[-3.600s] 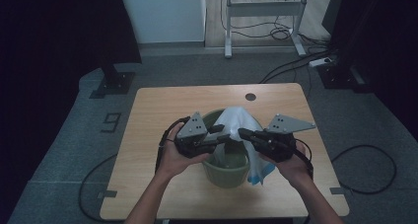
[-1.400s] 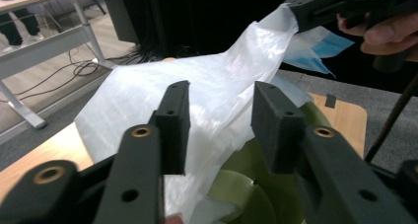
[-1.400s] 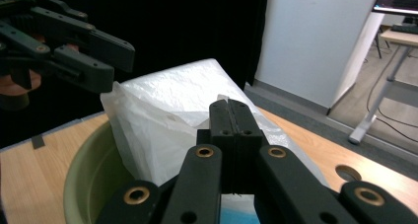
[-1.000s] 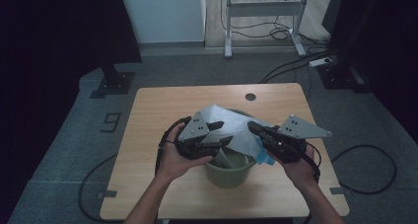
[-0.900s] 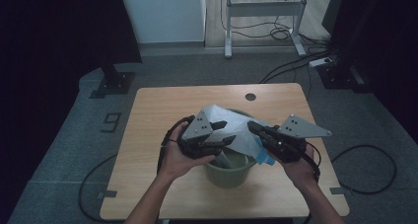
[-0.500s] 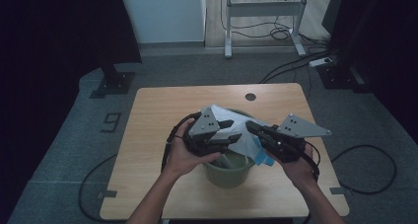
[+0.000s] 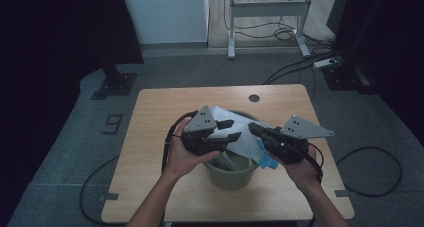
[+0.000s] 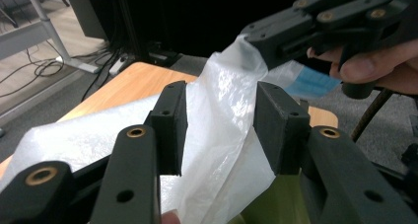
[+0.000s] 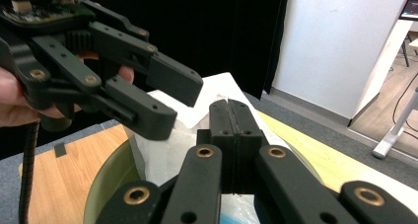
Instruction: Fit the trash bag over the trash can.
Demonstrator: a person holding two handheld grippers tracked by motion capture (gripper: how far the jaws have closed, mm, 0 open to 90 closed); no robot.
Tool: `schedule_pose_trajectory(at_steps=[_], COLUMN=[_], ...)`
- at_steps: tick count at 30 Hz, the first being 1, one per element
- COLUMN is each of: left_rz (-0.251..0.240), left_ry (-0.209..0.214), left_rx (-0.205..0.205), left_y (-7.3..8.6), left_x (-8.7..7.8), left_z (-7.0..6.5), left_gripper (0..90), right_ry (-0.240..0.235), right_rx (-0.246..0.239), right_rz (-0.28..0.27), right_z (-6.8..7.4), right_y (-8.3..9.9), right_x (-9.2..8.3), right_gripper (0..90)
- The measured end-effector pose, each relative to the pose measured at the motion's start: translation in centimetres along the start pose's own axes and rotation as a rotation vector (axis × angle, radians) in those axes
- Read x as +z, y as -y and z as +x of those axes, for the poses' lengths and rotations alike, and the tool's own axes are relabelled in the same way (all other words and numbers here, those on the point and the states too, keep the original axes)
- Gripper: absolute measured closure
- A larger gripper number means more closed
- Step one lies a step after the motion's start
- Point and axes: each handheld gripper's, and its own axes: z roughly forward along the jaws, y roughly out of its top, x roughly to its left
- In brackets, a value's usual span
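A: Lining the green bucket (image 7: 231, 173) w/ the white plastic bag (image 7: 240, 137). Bucket sits near the front edge of the counter (image 7: 150, 117), bag draped over its rim, partly inside, between the two hands.

B: Tongs status?

A: Right tongs (image 9: 230, 116) clenched tight on a thin fold of the bag, holding it up at the right rim. Left tongs (image 8: 221, 128) have just been closing but are still released: bag film sits between the pads (image 8: 170, 123), gap visible both sides, no pinch yet.

B: What changed vs a sec ago?

A: Left tongs swung in over the bag toward the right ones. Looks like a regrip on the bag mouth; once it pinches, they can prob spread the opening over the rim.
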Motion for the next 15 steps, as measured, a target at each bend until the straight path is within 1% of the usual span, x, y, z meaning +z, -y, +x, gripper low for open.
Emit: schedule_pose_trajectory(at_steps=[2, 6, 8, 11, 12, 14, 15], left_rz=[0.007, 0.015, 0.019, 0.025, 0.026, 0.026, 0.024], left_ry=[0.004, 0.014, 0.021, 0.021, 0.017, 0.013, 0.009], left_rx=[-0.011, -0.022, -0.02, -0.011, -0.01, -0.014, -0.019], left_y=[0.16, 0.53, 0.62, 0.58, 0.54, 0.44, 0.41], left_x=[0.21, 0.58, 0.76, 0.97, 1.01, 1.04, 1.06], left_z=[0.09, 0.39, 0.44, 0.35, 0.32, 0.3, 0.31], left_gripper=[59.5, 68.8, 72.8, 78.8, 83.5, 89.1, 89.8], right_ry=[-0.003, -0.007, -0.008, -0.011, -0.012, -0.014, -0.015], right_rx=[-0.001, 0.002, 0.003, 0.006, 0.006, 0.009, 0.01], right_rz=[-0.001, -0.002, -0.005, -0.004, -0.005, -0.003, -0.004], right_z=[0.03, 0.08, 0.07, 0.07, 0.06, 0.05, 0.05], right_y=[-0.07, -0.18, -0.26, -0.36, -0.37, -0.36, -0.35], right_x=[0.03, 0.07, 0.09, 0.19, 0.25, 0.35, 0.38], right_gripper=[89.3, 89.3, 89.3, 89.3, 89.3, 89.3, 89.2])
